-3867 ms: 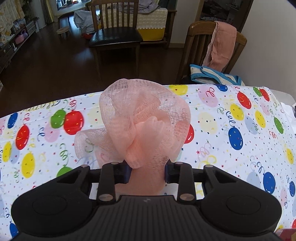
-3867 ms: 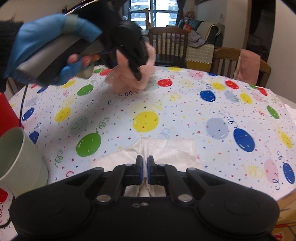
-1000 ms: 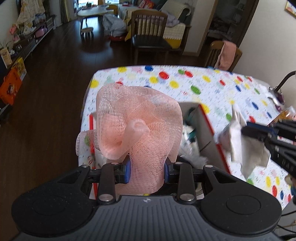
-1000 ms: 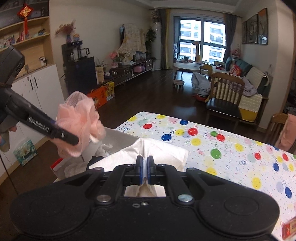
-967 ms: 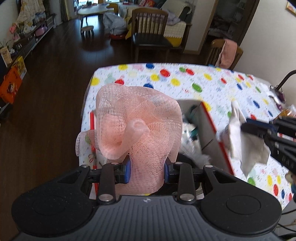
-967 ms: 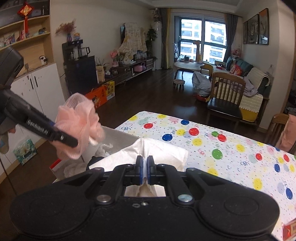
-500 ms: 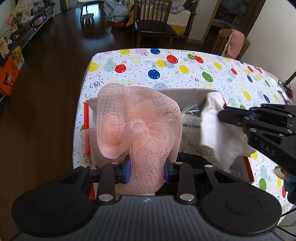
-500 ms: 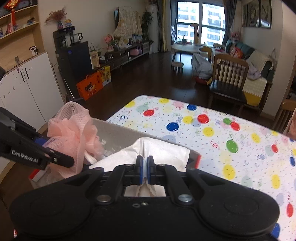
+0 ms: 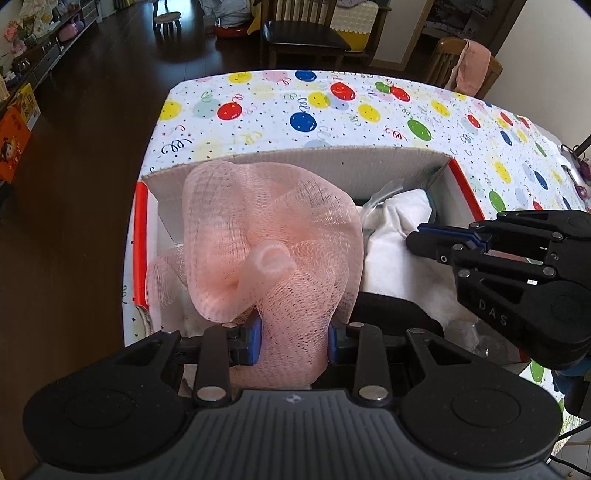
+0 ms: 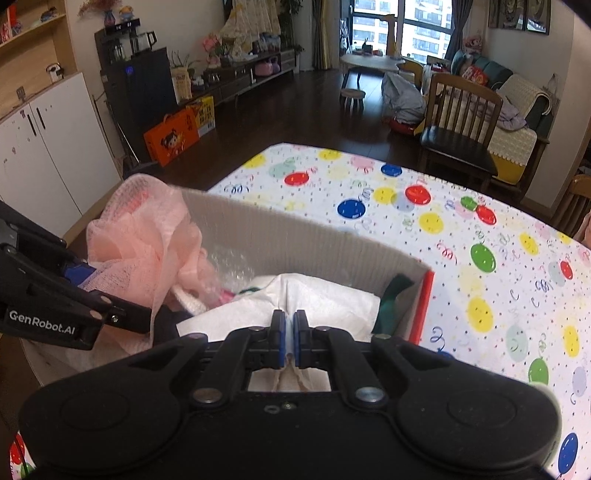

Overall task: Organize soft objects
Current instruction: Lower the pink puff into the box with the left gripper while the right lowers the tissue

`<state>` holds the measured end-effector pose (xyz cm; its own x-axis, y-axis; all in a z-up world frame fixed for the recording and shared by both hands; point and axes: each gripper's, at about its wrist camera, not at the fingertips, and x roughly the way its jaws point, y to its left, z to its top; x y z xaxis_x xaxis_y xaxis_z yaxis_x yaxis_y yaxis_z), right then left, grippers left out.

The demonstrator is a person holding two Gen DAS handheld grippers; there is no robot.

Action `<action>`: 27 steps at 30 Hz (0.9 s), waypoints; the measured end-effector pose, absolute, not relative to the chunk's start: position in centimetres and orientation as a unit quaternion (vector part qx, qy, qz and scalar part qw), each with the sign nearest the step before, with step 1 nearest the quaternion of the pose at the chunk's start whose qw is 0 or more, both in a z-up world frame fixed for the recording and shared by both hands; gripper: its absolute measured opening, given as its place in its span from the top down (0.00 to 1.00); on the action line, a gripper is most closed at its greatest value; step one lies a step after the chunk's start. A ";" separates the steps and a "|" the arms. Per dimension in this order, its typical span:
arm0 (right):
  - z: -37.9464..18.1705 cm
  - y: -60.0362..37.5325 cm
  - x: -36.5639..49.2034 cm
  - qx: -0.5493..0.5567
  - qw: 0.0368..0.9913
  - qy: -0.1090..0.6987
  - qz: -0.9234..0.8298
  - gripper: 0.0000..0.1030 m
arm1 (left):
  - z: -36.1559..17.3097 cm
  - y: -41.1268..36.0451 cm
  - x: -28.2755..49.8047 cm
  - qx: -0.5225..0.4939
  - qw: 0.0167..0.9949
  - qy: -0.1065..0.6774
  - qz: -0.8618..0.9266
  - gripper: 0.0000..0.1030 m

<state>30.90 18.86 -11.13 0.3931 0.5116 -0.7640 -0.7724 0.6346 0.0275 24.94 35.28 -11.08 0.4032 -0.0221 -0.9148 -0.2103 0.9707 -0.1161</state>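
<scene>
My left gripper (image 9: 294,339) is shut on a pink mesh bath sponge (image 9: 269,243), which hangs just over the left half of an open cardboard box (image 9: 303,166) with red edges. The right wrist view shows the same sponge (image 10: 147,240) at the box's left. My right gripper (image 10: 289,343) is shut on a white cloth (image 10: 317,299) and holds it over the box's right half; from the left wrist view that gripper (image 9: 424,242) comes in from the right, pinching the white cloth (image 9: 399,236). Other soft items and clear plastic lie inside the box.
The box stands at the near end of a table covered by a balloon-print cloth (image 9: 369,107). Dark wood floor (image 9: 74,184) drops away on the left. Wooden chairs (image 9: 306,33) stand beyond the far table edge, and white cabinets (image 10: 48,147) line the wall at left.
Both grippers have come down over the box with their loads. The box now fills the lower part of both views, and the white cloth has moved in beside the sponge.
</scene>
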 end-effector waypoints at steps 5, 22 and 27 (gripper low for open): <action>-11.6 19.0 30.6 -0.179 0.815 0.392 0.389 0.96 | -11.7 35.2 24.9 -0.105 0.830 0.545 0.059 0.69; -9.4 17.7 29.3 -0.159 0.814 0.391 0.398 0.86 | -10.4 34.7 22.5 -0.094 0.850 0.514 0.074 0.39; -8.4 17.1 28.5 -0.151 0.816 0.383 0.405 0.82 | -9.6 34.7 21.2 -0.105 0.854 0.503 0.078 0.35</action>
